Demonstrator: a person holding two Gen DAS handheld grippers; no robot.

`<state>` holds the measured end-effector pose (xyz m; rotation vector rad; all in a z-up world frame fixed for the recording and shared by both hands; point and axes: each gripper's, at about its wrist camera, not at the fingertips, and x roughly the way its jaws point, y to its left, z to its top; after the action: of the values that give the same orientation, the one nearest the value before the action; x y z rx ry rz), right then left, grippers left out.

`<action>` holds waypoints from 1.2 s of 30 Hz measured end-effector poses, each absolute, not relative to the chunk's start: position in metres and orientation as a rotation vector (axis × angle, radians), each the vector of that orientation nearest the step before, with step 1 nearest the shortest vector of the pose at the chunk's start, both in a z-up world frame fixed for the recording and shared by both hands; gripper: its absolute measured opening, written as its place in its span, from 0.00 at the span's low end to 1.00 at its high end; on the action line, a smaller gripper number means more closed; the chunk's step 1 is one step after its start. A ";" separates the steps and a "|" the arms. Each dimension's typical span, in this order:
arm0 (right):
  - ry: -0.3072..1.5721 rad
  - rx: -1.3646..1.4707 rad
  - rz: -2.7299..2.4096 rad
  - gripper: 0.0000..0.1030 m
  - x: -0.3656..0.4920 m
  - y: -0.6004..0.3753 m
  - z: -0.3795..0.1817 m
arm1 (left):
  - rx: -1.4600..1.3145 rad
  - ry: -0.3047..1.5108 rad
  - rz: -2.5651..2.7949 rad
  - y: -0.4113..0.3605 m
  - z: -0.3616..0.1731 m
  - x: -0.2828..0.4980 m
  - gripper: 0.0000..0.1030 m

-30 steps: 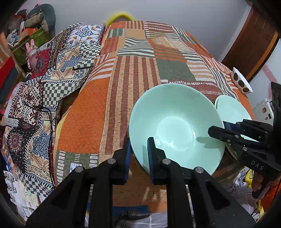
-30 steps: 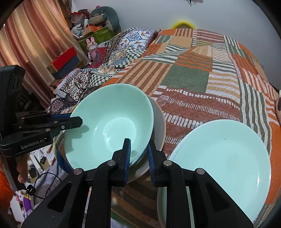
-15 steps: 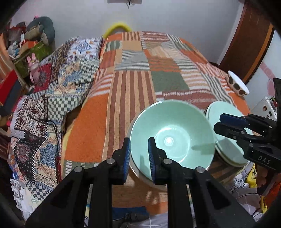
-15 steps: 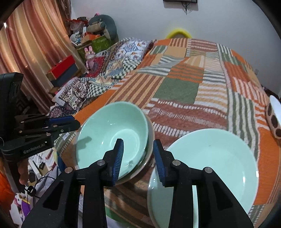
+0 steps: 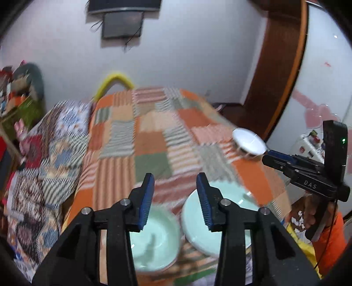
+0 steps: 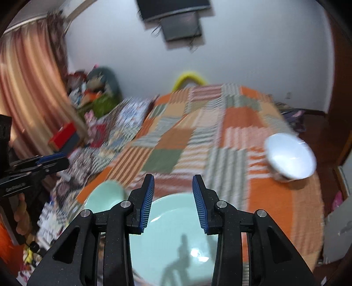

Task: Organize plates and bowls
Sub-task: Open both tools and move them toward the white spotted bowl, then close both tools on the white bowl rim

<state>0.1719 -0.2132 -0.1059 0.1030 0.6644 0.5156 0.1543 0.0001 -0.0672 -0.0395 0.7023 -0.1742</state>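
A mint green bowl (image 5: 154, 242) (image 6: 105, 195) rests at the near edge of the patchwork bed quilt (image 5: 149, 162) (image 6: 275, 198). A mint green plate (image 5: 220, 220) (image 6: 176, 242) lies beside it to the right. Farther right on the quilt stands a white bowl (image 5: 248, 143) (image 6: 290, 158) with a dark pattern outside. My left gripper (image 5: 175, 198) (image 6: 63, 159) hovers above the mint bowl, its jaws opening with nothing between them. Over the plate, my right gripper (image 6: 172, 198) (image 5: 267, 157) is open and empty. The picture is blurred by motion.
A second patterned blanket (image 5: 44, 158) covers the bed's left side, with soft toys and boxes (image 6: 92, 92) beyond it. A curtain (image 6: 28, 99) hangs at the left, a screen (image 5: 123, 19) on the far wall, and a wooden door (image 5: 281, 66) stands at the right.
Both grippers held the mint bowl by its rim; they set it down, opened and let go, then rose and drew back from the bed's edge.
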 end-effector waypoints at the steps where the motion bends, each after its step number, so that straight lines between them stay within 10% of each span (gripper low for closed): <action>1: 0.651 0.113 0.497 0.33 0.173 -0.225 -0.102 | -0.037 0.696 -0.188 -0.010 -0.063 0.159 0.43; 36: 0.844 0.276 0.200 0.37 0.310 -0.389 -0.202 | -0.082 1.039 -0.524 -0.214 -0.216 0.432 0.34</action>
<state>0.3103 -0.3885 -0.2017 0.2760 0.8442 0.2000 0.4317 -0.2137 -0.2156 -0.0816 1.0387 -0.5237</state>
